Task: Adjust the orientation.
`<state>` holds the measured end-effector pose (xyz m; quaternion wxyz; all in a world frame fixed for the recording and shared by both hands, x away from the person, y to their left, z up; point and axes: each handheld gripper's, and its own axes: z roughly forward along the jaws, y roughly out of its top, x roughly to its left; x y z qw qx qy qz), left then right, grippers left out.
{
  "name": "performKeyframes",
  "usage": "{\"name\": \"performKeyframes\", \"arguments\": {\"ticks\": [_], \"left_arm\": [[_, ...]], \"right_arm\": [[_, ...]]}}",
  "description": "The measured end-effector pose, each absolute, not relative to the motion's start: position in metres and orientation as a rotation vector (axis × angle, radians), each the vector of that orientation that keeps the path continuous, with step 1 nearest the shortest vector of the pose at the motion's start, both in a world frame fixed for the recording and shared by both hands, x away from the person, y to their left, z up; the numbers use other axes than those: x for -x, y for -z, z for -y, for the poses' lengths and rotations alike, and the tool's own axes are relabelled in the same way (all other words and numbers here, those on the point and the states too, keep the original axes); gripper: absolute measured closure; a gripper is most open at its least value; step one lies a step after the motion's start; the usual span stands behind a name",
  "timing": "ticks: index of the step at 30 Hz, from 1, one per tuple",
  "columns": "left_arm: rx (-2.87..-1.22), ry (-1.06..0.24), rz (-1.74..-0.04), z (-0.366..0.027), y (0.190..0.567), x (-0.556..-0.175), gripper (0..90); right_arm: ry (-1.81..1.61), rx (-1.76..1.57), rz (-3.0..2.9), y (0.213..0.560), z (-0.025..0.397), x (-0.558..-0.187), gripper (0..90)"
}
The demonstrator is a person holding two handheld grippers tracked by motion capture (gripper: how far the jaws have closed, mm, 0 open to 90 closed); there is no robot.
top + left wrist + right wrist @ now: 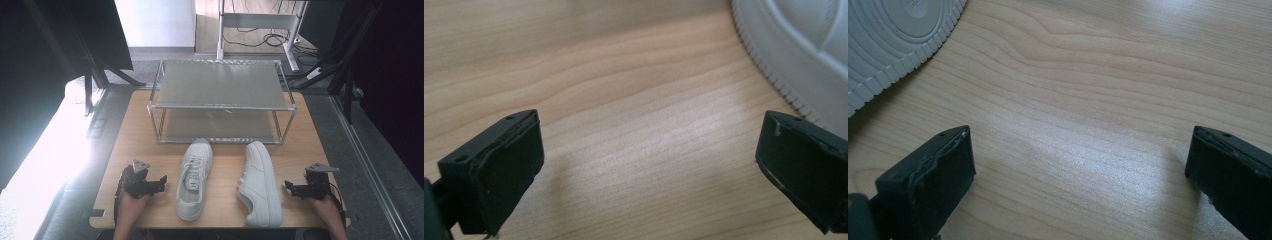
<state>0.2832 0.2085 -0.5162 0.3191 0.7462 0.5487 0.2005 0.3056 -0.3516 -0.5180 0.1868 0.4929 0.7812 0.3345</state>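
Resting low in the frame, left gripper (pixel 161 182) and right gripper (pixel 288 187) gape empty; both white leather sneakers, left (pixel 194 178) and right (pixel 259 183), remain off the two-tier metal rack (pixel 222 107).

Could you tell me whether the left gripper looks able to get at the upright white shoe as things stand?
Probably yes: the left gripper rests open on the table just beside the upright shoe, with only bare wood between them.
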Motion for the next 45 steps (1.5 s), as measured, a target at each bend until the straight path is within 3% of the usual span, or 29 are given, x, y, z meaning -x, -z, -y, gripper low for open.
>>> {"name": "performKeyframes", "arguments": {"ticks": [16,33,45], "left_arm": [[-2.021,-0.512,-1.466,-0.204,0.523,-0.285,0.0],[-2.02,-0.513,-1.468,-0.203,0.523,-0.285,0.0],[-2.019,-0.515,-1.471,-0.203,0.523,-0.285,0.0]], "right_arm": [[-1.026,-1.308,-2.137,0.494,0.342,-0.296,0.7],[-1.199,-1.205,-2.081,0.435,0.321,-0.282,0.0],[-1.203,-1.139,-2.192,0.441,0.28,-0.278,0.0]]}}
